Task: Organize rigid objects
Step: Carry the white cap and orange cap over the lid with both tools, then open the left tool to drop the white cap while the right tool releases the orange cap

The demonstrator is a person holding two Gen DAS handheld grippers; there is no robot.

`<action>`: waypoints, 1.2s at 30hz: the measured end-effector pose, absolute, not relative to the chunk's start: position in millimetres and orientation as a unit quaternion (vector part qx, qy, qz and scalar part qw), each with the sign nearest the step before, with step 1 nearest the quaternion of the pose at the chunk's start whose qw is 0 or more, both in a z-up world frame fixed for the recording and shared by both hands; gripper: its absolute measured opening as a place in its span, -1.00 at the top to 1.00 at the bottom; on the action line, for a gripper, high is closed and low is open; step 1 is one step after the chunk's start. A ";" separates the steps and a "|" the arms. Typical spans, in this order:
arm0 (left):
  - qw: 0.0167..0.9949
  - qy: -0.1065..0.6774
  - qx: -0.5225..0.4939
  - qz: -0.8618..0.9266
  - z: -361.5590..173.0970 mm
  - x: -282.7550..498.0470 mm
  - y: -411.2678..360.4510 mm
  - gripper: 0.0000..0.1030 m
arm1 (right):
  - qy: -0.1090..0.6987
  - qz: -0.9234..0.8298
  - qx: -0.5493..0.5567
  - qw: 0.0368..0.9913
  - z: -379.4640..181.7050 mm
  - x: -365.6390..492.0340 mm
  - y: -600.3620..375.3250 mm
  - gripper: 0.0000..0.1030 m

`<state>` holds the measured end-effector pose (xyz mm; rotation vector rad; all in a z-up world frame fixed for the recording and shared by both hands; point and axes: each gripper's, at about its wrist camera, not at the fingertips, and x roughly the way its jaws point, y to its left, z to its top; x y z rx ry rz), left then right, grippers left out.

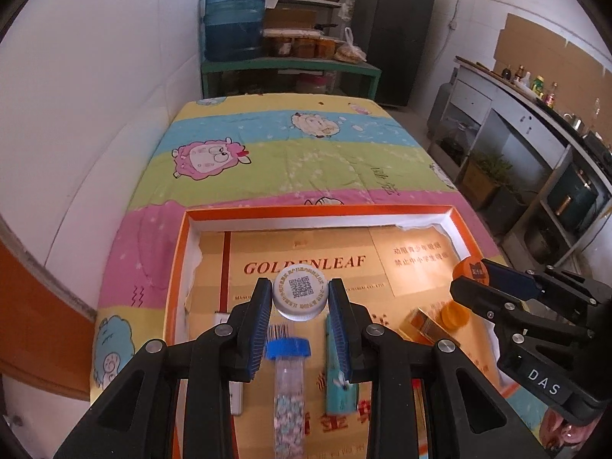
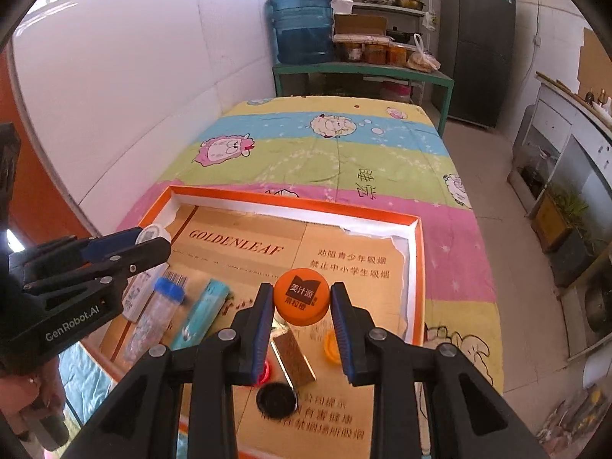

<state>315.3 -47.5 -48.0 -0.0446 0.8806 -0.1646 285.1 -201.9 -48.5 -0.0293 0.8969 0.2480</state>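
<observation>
– Left gripper (image 1: 300, 298)? 
– Clamped on white cap (image 1: 299, 294), above tray (image 1: 179, 267).
– Right gripper (image 2: 302, 302)? 
– Clamped on orange cap (image 2: 302, 301), near tray's right rim; bedsheet (image 2: 344, 160) beyond lies open.

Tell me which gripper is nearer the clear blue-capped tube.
Left. The left gripper hangs right above the clear blue-capped tube; the right gripper is off to its right side.

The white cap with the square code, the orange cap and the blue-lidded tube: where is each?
white cap (image 1: 300, 293), left wrist view, its printed top.
orange cap (image 2: 302, 296), right wrist view, its printed top.
blue-lidded tube (image 1: 288, 386), left wrist view, its clear body.
</observation>
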 end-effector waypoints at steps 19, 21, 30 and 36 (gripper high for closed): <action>0.883 0.465 -0.018 -0.056 -81.8 363.0 -54.1 0.40 | 0.465 0.115 -0.002 0.878 -79.2 332.7 -196.3 0.41; 0.882 0.468 -0.017 -0.053 -85.1 365.3 -54.0 0.40 | 0.469 0.115 -0.002 0.876 -82.4 335.3 -195.5 0.41; 0.875 0.482 -0.019 -0.045 -97.4 371.9 -52.9 0.40 | 0.482 0.114 -0.004 0.869 -94.9 343.6 -191.8 0.41; 0.871 0.490 -0.018 -0.046 -104.4 373.4 -53.9 0.40 | 0.488 0.110 -0.005 0.866 -99.9 347.3 -192.2 0.40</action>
